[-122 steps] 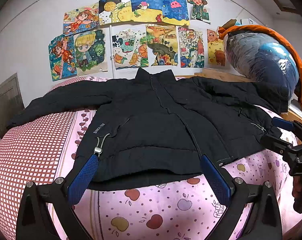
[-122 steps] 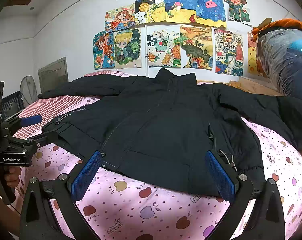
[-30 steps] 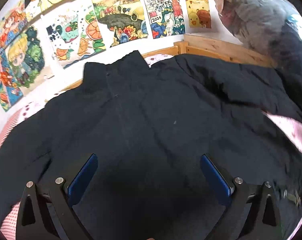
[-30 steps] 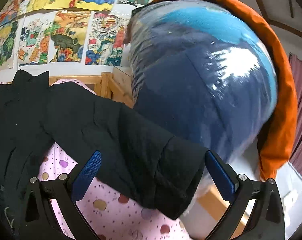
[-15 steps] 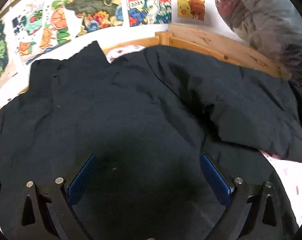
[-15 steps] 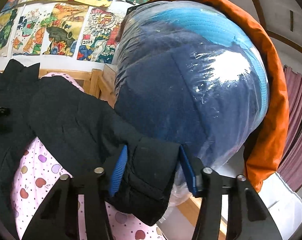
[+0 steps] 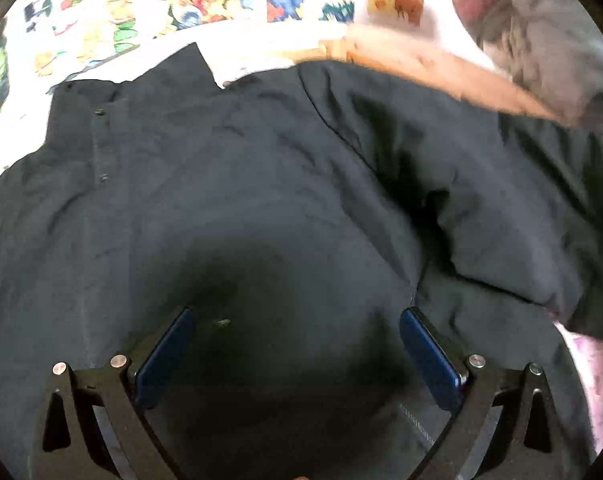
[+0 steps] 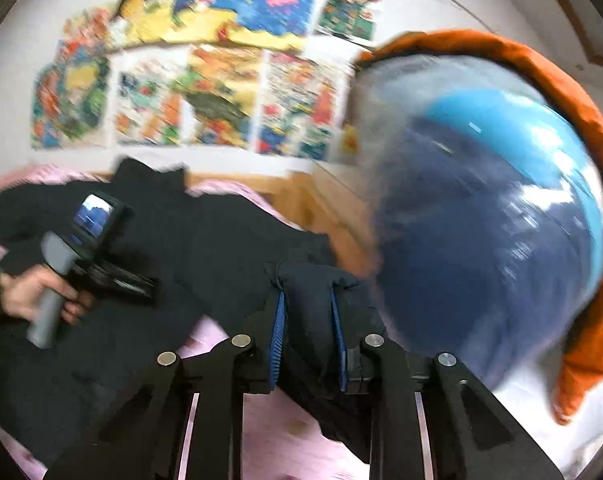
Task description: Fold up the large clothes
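a black jacket (image 7: 261, 184) is spread front-up over a bed covered by a pink patterned sheet (image 8: 285, 428), its collar lying toward the wall. the white wall behind the bed is covered with bright drawings (image 8: 205, 80) (blurred in both views). a wooden bed frame (image 7: 429, 68) is seen along the far edge of the mattress. at the right side of the bed a large bundle wrapped in clear plastic (image 8: 481, 216), blue and dark inside, is draped with an orange cloth (image 8: 581, 160).

the left gripper (image 7: 297, 344) is held over the chest of the jacket with its blue pads (image 7: 165, 356) set wide apart; nothing is gripped between them, and whether the fabric is touched cannot be told. in the right wrist view it is seen gripped by a hand (image 8: 33, 300) at the left, above the jacket.

the right gripper (image 8: 307, 336) is at the end of the jacket's sleeve (image 8: 309, 284), beside the wrapped bundle. its jaws are closing, and the cuff is pinched between the two narrow-set pads, bunched and raised off the sheet.
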Tool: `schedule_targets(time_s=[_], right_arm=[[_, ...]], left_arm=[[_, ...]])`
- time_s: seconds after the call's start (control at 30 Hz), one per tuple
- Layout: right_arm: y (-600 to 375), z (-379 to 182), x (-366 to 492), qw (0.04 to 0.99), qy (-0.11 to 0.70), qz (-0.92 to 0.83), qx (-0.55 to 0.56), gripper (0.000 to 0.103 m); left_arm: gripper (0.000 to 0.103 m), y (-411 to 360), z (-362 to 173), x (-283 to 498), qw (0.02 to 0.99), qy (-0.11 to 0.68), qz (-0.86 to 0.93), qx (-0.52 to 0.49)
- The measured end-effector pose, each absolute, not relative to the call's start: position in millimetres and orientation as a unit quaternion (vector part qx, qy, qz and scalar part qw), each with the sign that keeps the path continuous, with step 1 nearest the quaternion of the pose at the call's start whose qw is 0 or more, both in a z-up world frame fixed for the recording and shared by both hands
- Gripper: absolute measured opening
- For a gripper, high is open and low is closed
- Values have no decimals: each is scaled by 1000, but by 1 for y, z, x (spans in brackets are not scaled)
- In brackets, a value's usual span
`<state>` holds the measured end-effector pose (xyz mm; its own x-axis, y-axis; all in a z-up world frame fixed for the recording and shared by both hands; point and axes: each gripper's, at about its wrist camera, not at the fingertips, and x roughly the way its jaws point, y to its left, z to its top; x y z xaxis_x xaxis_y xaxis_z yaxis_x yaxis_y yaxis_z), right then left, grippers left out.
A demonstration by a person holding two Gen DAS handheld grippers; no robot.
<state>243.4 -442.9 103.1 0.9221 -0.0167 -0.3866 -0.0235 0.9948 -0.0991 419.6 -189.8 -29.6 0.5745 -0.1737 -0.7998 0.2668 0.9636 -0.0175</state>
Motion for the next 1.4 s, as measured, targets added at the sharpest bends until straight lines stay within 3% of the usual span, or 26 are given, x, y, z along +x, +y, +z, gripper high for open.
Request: schedule_targets(time_s=[0.33,0.83,0.9,0.97,1.1,1.2,1.4], right_arm=[[-358,124,285,960,213,177,26,18],[-180,60,388,845,381,374,35,15],[-163,44,391,821,412,394,45,23],[-160,38,387,811,418,406,50,44],[-171,39,376,823,400,400,51,48],[-198,39,371,846,385,363,63,63],[-262,23,373,876,389,272,84,64]], left_arm=[[103,-108,20,353,905,384,-179,24],[103,-19,22,276,875,390,-288,-2],[103,-15,14,280,868,403,-290,-10],[103,-11,8,284,861,415,-292,-24],[103,-8,-4,298,848,440,-290,-62],[103,-11,-11,314,838,456,-287,-91],[101,-23,-33,360,832,495,-214,-128]])
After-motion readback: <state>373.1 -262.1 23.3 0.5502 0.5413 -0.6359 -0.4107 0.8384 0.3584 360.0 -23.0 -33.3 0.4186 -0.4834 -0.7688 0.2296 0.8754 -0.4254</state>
